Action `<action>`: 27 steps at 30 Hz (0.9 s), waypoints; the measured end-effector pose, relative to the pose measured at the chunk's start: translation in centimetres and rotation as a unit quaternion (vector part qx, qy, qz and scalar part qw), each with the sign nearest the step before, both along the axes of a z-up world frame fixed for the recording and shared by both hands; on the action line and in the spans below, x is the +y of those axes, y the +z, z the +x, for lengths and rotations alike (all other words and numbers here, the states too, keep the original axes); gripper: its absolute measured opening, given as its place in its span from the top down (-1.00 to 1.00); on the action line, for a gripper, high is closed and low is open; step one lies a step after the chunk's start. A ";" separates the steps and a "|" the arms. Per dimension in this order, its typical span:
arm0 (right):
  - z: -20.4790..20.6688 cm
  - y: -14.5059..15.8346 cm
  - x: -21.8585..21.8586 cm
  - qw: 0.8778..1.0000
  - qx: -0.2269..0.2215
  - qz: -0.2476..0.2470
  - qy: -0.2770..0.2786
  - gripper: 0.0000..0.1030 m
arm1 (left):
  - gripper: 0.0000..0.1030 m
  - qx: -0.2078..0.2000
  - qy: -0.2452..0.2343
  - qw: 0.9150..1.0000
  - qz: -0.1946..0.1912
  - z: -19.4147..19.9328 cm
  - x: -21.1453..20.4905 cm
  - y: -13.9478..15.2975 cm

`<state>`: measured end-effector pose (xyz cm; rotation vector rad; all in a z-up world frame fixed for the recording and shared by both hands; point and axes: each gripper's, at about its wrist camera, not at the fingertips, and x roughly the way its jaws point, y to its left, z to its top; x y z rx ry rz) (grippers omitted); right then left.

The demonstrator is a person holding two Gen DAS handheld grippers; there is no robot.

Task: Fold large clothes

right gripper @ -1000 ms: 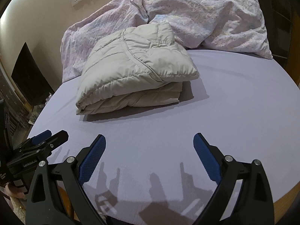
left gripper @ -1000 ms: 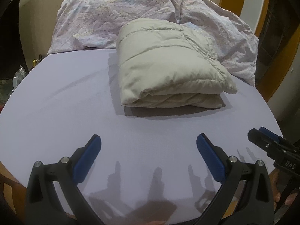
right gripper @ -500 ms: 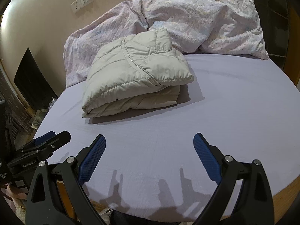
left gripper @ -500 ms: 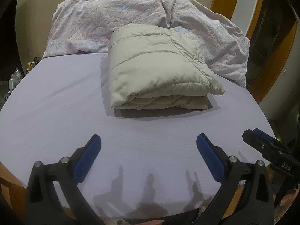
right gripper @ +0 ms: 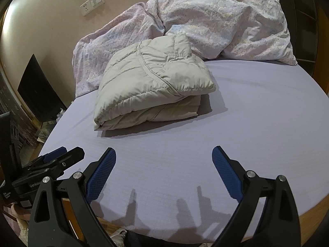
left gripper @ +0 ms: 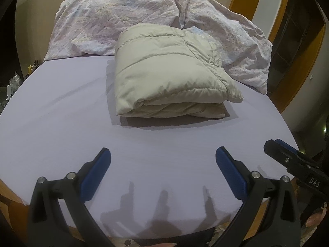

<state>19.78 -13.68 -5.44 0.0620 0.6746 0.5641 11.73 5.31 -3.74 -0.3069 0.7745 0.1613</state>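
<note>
A beige puffer jacket (left gripper: 168, 72) lies folded into a thick rectangle on the lilac bed sheet (left gripper: 61, 107), near the middle back; it also shows in the right wrist view (right gripper: 152, 82). My left gripper (left gripper: 162, 164) is open and empty, low over the sheet near the bed's front edge, well short of the jacket. My right gripper (right gripper: 163, 162) is open and empty, also near the front edge. Each gripper shows at the side of the other's view: the right one (left gripper: 287, 160) and the left one (right gripper: 59, 158).
A crumpled pale floral duvet (left gripper: 127, 20) is heaped along the back of the bed behind the jacket, also in the right wrist view (right gripper: 226, 20). A wooden bed rim (right gripper: 312, 210) edges the front. A dark cabinet (right gripper: 39, 88) stands at the left wall.
Both grippers have drawn back from the folded jacket toward the bed's front edge and stayed open. The jacket has not moved.
</note>
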 end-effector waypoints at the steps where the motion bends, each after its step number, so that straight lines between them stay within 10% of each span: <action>1: 0.0 0.0 0.0 1.000 0.000 0.000 0.000 -0.87 | -0.96 0.000 0.000 1.000 0.000 0.0 0.0 0.0; 27: 0.3 -0.1 -0.1 1.000 0.003 0.001 -0.002 -0.87 | -0.96 0.000 -0.003 1.000 0.006 0.3 -0.2 0.1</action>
